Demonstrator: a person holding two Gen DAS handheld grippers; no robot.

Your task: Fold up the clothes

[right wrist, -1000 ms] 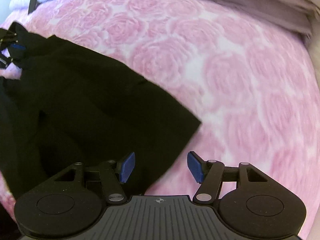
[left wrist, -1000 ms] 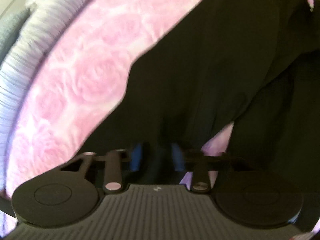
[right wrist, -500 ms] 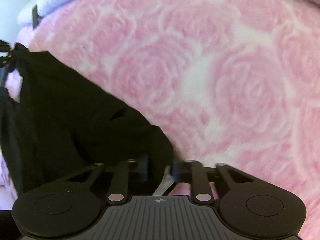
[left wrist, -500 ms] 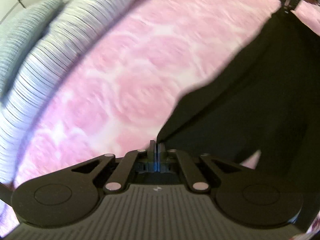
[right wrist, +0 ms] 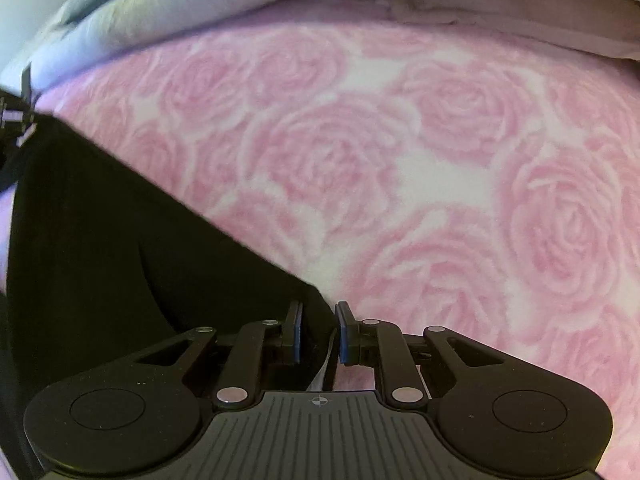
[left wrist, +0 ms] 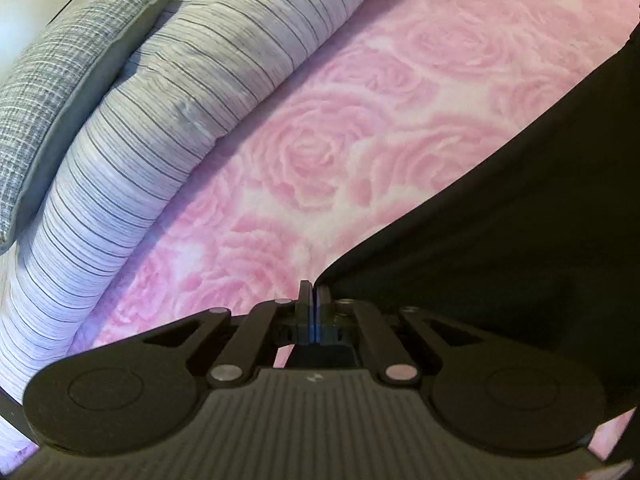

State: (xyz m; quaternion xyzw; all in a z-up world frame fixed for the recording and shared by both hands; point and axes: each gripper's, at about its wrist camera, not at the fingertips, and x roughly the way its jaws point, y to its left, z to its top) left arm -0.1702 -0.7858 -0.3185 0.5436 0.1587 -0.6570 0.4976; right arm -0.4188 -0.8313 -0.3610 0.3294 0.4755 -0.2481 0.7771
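Observation:
A black garment [left wrist: 500, 240] hangs stretched over the pink rose-patterned blanket [left wrist: 320, 140]. In the left wrist view my left gripper [left wrist: 313, 292] is shut on one corner of it, and the cloth runs off to the right and up. In the right wrist view the same garment [right wrist: 120, 248] fills the lower left. My right gripper [right wrist: 318, 312] pinches another corner, with a thick fold of black cloth between its blue pads [right wrist: 297, 332]. The top edge of the garment looks taut between the two grips. Its lower part is hidden behind the grippers' bodies.
A white duvet with thin dark stripes [left wrist: 180, 80] and a grey checked pillow [left wrist: 48, 88] lie along the left of the bed. Mauve folded bedding [right wrist: 500, 12] sits at the far edge. The rose blanket [right wrist: 420, 160] spreads ahead and to the right.
Both grippers closed on corners of the black garment and lifted it; it lay flat a second ago. The right gripper, open then, now clamps the cloth. Both views tilted up toward the bedding.

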